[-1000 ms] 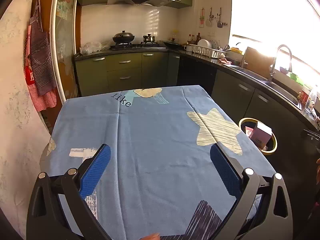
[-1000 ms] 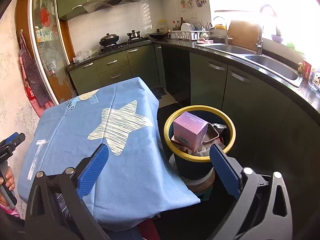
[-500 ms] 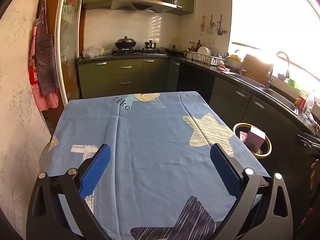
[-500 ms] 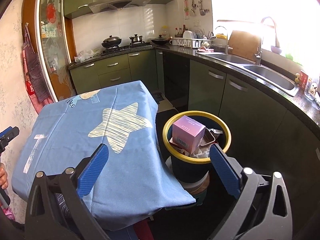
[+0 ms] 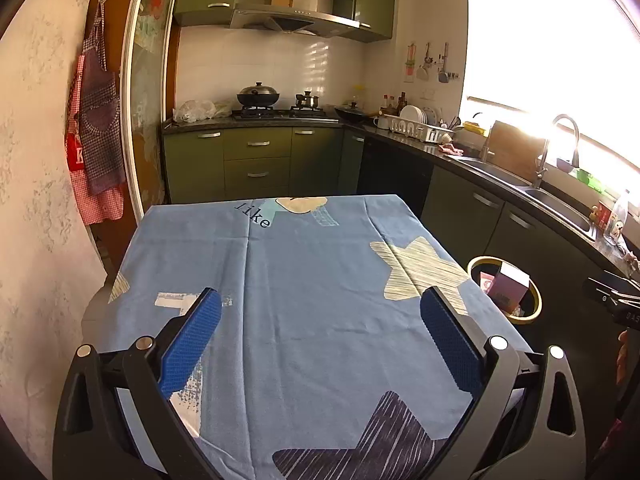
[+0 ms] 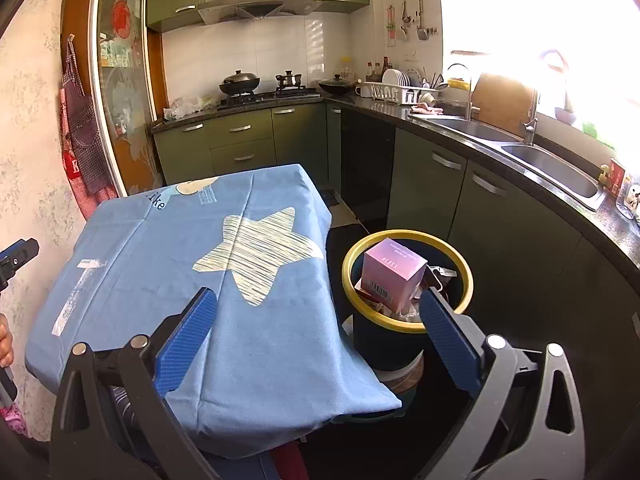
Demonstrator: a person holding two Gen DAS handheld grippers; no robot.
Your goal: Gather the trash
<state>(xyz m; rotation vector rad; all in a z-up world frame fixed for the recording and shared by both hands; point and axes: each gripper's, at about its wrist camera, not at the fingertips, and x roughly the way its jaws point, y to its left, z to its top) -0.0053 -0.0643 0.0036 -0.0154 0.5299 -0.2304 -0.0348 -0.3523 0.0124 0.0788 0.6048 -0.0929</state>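
A dark trash bin with a yellow rim (image 6: 408, 324) stands on the floor beside the table's right edge; in the left wrist view the bin (image 5: 534, 312) shows at the right. A pink box (image 6: 394, 274) and other scraps lie in it, the pink box (image 5: 508, 286) sticking up above the rim. My left gripper (image 5: 320, 312) hangs open over the blue tablecloth (image 5: 304, 280), with nothing between its blue pads. My right gripper (image 6: 318, 312) is open too, above the table's corner and the bin, holding nothing.
The blue tablecloth (image 6: 168, 264) with star prints covers the table and drapes over its corner. Green cabinets (image 5: 256, 160), a stove with pots (image 5: 258, 98) and a sink counter (image 6: 520, 152) run along the back and right. An apron (image 5: 94, 120) hangs on the left wall.
Both grippers have drawn back and risen a little, so more of the table and kitchen shows. Both stay open. The bin's contents have not moved.
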